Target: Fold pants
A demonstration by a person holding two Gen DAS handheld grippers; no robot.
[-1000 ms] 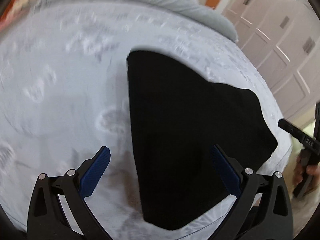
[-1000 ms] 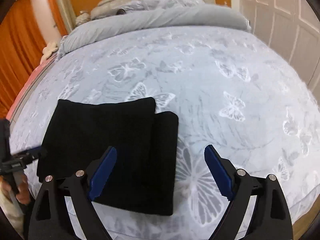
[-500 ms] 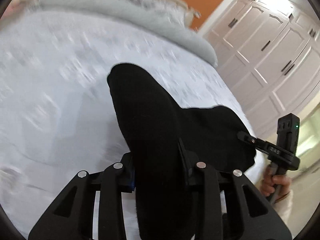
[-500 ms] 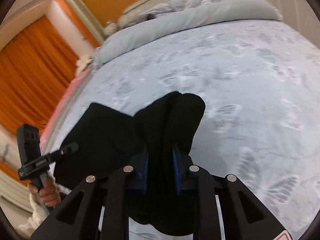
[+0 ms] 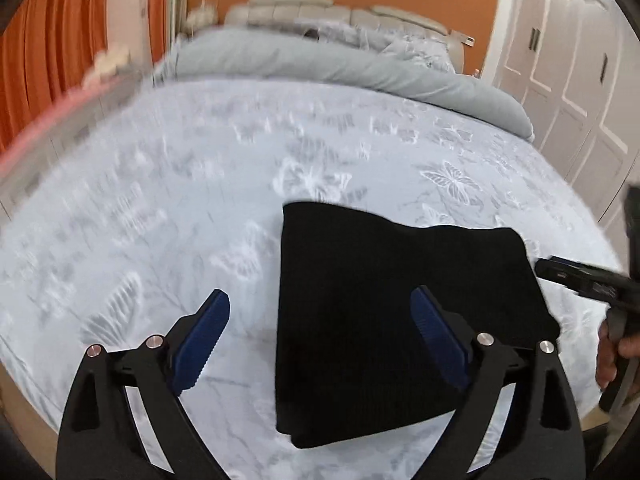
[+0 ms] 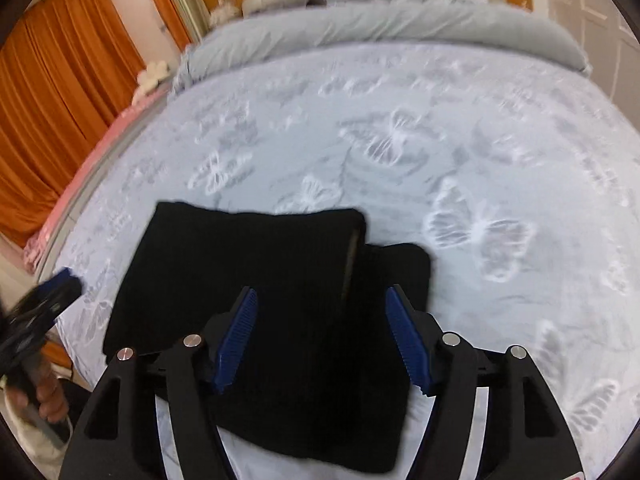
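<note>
A: Any brand, label or writing to read?

B: Nothing legible. The pants show no tag or print, and the small marks on the side of the right gripper's body, seen at the right edge of the left wrist view, are too blurred to make out.

A: How do the pants look?

B: Plain black, with a fine ribbed knit texture. They are folded into a thick, roughly rectangular bundle. From the right wrist view a narrower layer pokes out along the right side, set slightly lower than the main panel, with a seam-like crease between them.

A: Where are they?

B: Flat on the bed, close to its near edge, on a pale blue cover printed with white butterflies. A grey duvet is bunched up at the far end by the headboard.

A: And the grippers?

B: The left gripper is released, jaws opening wide; its blue pads hover over the bundle's left edge without pressing it. The right gripper is also released and opening, its fingers either side of the cloth, not pinching it.
</note>
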